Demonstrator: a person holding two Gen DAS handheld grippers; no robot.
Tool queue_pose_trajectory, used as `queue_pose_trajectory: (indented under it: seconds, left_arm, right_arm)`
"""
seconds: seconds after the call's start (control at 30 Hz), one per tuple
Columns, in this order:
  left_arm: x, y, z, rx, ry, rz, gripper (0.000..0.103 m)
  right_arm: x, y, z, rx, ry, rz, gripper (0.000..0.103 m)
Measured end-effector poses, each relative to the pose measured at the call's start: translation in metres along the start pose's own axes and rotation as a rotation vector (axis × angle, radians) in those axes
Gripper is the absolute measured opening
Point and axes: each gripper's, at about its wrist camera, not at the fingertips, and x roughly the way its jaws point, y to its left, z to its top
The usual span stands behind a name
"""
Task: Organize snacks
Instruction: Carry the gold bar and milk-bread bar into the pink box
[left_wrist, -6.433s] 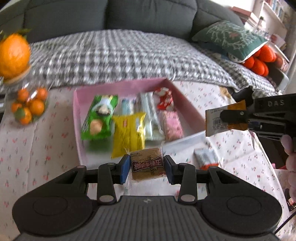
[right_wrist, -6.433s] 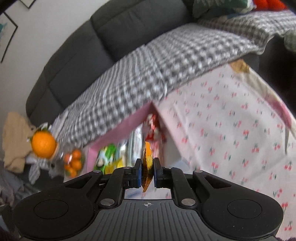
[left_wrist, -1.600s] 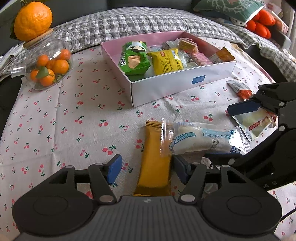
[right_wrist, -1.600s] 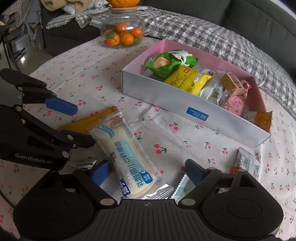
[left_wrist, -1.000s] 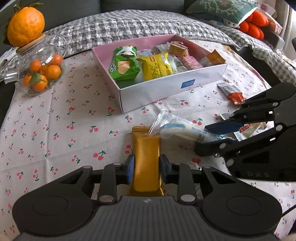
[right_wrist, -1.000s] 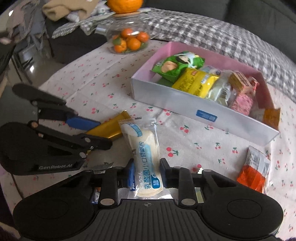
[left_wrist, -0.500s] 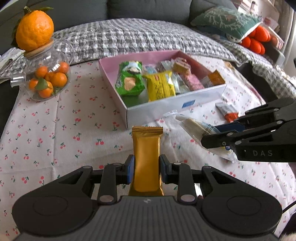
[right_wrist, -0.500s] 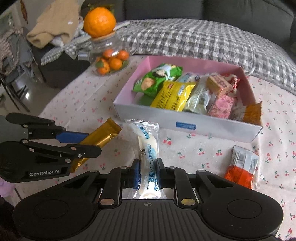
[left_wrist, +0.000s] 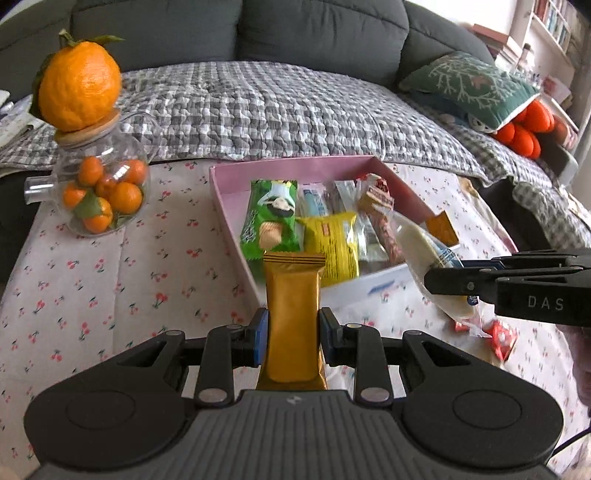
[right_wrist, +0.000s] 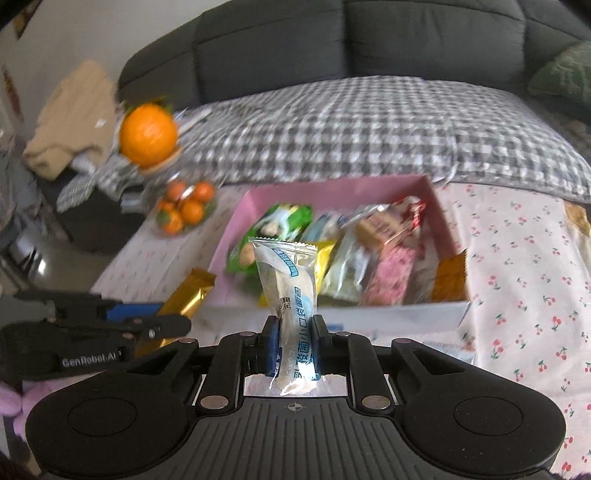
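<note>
Both packets have risen off the cherry-print cloth (left_wrist: 110, 266) toward the pink box (left_wrist: 291, 162). The left gripper (left_wrist: 293, 332) pinches the gold bar (left_wrist: 293, 314); the right gripper (right_wrist: 293, 341) pinches the white cream bun packet (right_wrist: 291, 288), its jaws having just closed tighter on it. Only the left view shows a red-orange wrapper (left_wrist: 498, 338) on the cloth; only the right shows beige clothing (right_wrist: 70, 122).

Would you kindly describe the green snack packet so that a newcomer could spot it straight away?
Start at the pink box on the cherry-print tablecloth, in front of the grey sofa. The green snack packet lies at the end of the box nearest the glass jar of small oranges. It is the only green wrapper, beside a yellow packet.
</note>
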Motion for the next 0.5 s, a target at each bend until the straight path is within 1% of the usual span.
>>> queue_pose_trajectory:
  seconds: [0.2,0.37,0.5]
  left_arm:
    - [0.024,0.002,0.025,-0.091,0.056,-0.023,0.026]
    - [0.049,0.009,0.031,-0.172,0.1,-0.017,0.026]
    - [0.061,0.01,0.034,-0.195,0.089,-0.005,0.026]
  right_arm:
    - [0.011,-0.018,0.018,0.112,-0.047,-0.019,0.017]
    - [0.025,-0.034,0.029,0.213,-0.077,-0.02,0.017]
    - [0.039,-0.043,0.032,0.272,-0.073,-0.019,0.017]
